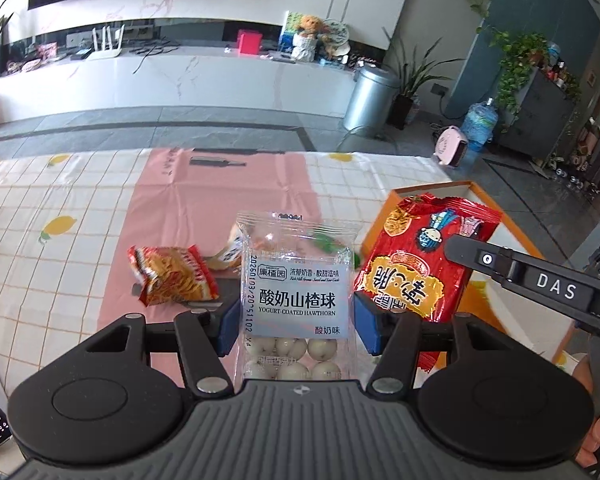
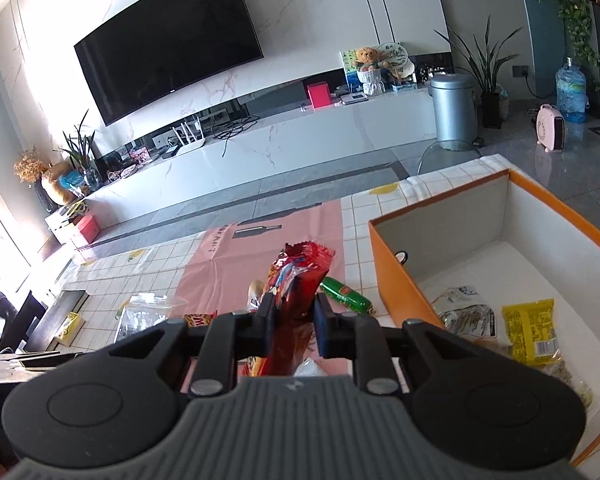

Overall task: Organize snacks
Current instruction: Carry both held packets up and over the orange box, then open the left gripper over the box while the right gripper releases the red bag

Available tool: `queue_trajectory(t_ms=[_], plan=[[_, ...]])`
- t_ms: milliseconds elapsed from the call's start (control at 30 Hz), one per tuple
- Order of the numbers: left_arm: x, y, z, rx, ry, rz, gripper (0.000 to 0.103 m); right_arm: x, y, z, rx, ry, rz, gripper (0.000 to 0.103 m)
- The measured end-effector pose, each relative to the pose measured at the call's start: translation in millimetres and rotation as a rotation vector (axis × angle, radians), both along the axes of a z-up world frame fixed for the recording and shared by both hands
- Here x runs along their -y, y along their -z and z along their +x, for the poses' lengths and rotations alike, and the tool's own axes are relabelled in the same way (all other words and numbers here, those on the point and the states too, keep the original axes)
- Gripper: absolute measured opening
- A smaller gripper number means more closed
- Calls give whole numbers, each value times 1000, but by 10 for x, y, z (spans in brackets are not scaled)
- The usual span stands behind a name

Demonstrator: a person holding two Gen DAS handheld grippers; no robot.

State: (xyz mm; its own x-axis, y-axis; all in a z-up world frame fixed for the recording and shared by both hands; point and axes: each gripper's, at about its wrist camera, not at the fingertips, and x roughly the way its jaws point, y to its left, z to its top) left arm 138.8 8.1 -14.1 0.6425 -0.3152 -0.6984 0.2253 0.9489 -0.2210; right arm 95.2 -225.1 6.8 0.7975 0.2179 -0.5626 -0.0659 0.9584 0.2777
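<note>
Clamped between the blue pads of the left gripper [image 1: 296, 320]: a clear yogurt-coated hawthorn packet [image 1: 296, 296], upright, white balls showing at its bottom, held above the desk [image 1: 52, 208]. Right gripper [image 2: 294, 320] fingers closed on a red snack bag [image 2: 294, 280], raised edge-on over the pink mat [image 2: 228, 264]. On the mat beyond: an orange-red noodle snack pack [image 1: 172, 276] and a green sausage stick [image 2: 345, 295] lying near the orange box [image 2: 396, 276]. Box stands at the right desk edge; inside, a yellow packet [image 2: 530, 330] and a clear nut pouch [image 2: 466, 316]. Far back, a silver bin [image 1: 370, 96].
</note>
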Motion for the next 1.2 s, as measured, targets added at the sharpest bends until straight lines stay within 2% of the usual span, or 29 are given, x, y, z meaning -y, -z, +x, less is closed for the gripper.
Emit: queue_trajectory(t_ms=[333,600,833,1000,1200], plan=[[627,-387,-17,68,130,-14,66,617,-452,-219,51,27,-72,16],[1302,-470,150,78,246,-18,66,1220,-633,-211,35,65,-161,16],[1936,-389,411,44,355,-4,66,1654,-469,-63,-31,105,-238,16],[2318,-135,647,2,427,68,66,1901,-228,116,-105,108,-255,16],[2461,190,905,-64,447,123,66,2038,77,415,-197,88,-254,16]])
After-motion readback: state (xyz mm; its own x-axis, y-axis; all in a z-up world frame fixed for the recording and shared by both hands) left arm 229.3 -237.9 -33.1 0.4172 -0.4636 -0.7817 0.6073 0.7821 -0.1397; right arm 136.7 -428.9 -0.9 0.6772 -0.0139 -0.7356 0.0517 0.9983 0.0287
